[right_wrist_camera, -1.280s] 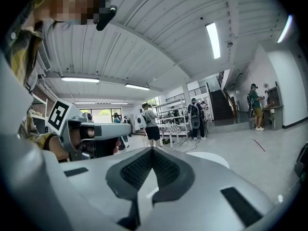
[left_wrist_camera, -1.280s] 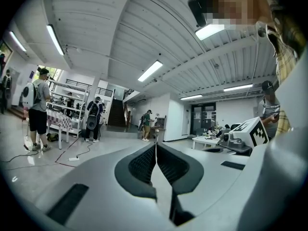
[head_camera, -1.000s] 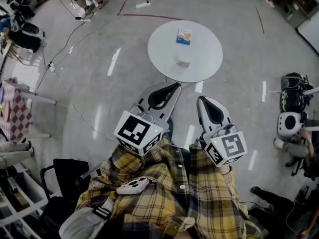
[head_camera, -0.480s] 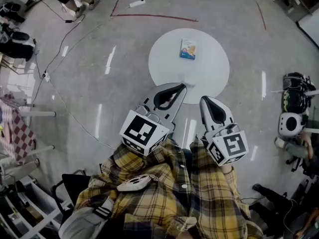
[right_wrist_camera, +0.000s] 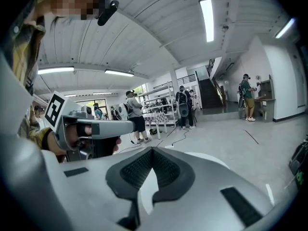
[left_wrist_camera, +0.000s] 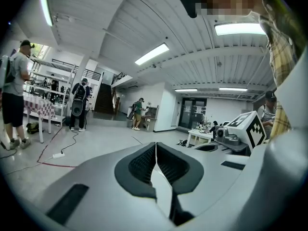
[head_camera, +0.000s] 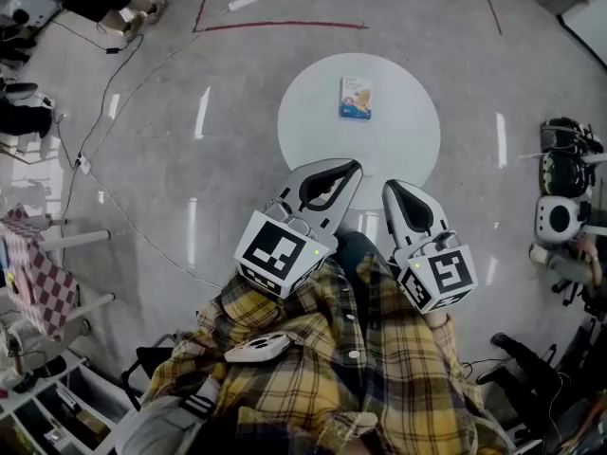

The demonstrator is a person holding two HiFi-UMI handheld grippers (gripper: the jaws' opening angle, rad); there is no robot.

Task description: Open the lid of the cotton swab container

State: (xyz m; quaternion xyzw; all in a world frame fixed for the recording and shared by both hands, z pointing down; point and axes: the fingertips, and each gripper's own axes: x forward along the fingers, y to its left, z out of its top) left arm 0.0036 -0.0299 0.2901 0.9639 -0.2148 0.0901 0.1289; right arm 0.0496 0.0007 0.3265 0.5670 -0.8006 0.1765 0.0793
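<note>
A round white table stands on the grey floor ahead of me, and a small blue and orange box lies on its far part. The cotton swab container does not show in any view. My left gripper is shut and empty, its tip over the table's near edge. Beside it my right gripper is shut and empty too, just short of that edge. In the left gripper view the pads meet with nothing between them. The right gripper view shows the same, with the table behind its pads.
A red tape line and a power strip with its cable lie on the floor beyond the table. Black and white equipment sits at the right. A checked cloth and shelving are at the left. People stand further off.
The table has drawn closer to both grippers, and the small pale container seen on its near part earlier is out of sight. Both grippers stay shut.
</note>
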